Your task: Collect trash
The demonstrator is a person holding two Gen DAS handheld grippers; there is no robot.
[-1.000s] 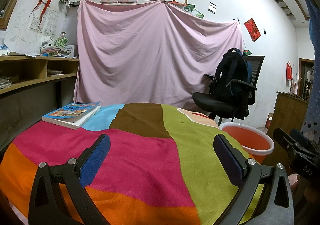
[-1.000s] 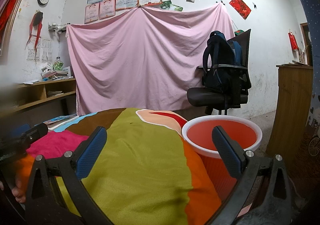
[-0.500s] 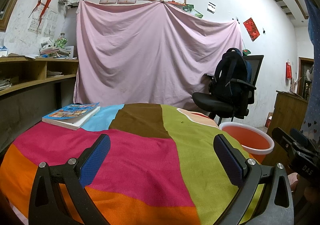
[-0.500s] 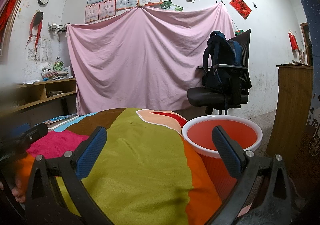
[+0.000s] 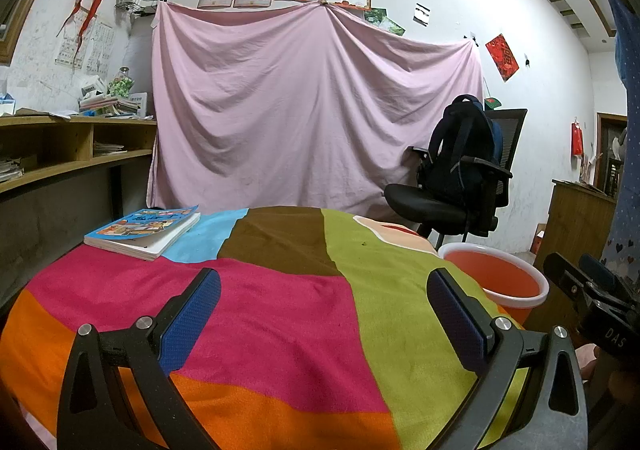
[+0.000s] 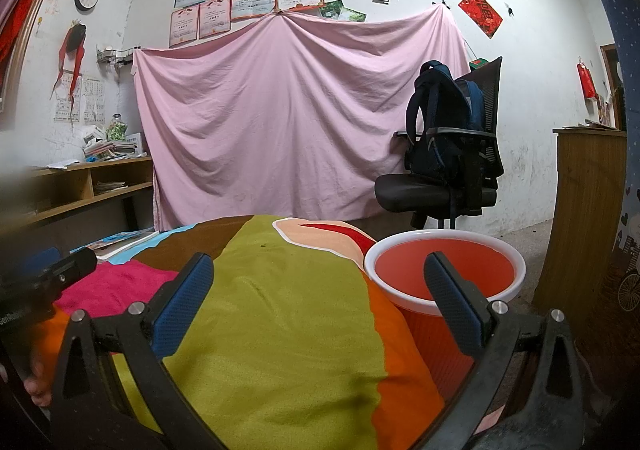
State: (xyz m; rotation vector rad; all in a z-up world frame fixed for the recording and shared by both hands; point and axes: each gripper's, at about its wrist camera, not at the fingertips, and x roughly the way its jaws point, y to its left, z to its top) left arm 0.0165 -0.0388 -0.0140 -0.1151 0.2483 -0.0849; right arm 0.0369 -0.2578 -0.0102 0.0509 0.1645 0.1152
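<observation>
Biggest worry, on the table (image 5: pixel 260 310): catching the loose striped cloth (image 5: pixel 400 350) with a tool tip and dragging the whole cover, book included, toward an edge.

Next, the bucket (image 6: pixel 444 246): set off the right edge, lower than the tabletop, rim just beside the cloth. Easy to knock with the right tool (image 6: pixel 318 260), or to miss on release and drop trash on the floor (image 6: pixel 532 234).

Then the book (image 5: pixel 144 230), at the far left corner: not trash by the look of it, so a wrong pick if taken.

Smallest, the speck (image 5: pixel 364 243) on the green stripe, far side, well apart from both tools. Only likely trash in view, too small to identify. Prone to being pressed into the weave or flicked away rather than pinched.

Both tools spread wide, gripping nothing. Left tool (image 5: pixel 322 278) over the pink and green stripes; right tool over the green stripe, one finger across the bucket's mouth.

Room: broad bare cloth ahead, nothing between tools and speck. Edges: rounded fall-off on the near side and right, shelves (image 5: pixel 72 138) close on the left, chair (image 5: pixel 432 206) with backpack (image 5: pixel 460 154) well behind the bucket, out of the way.
</observation>
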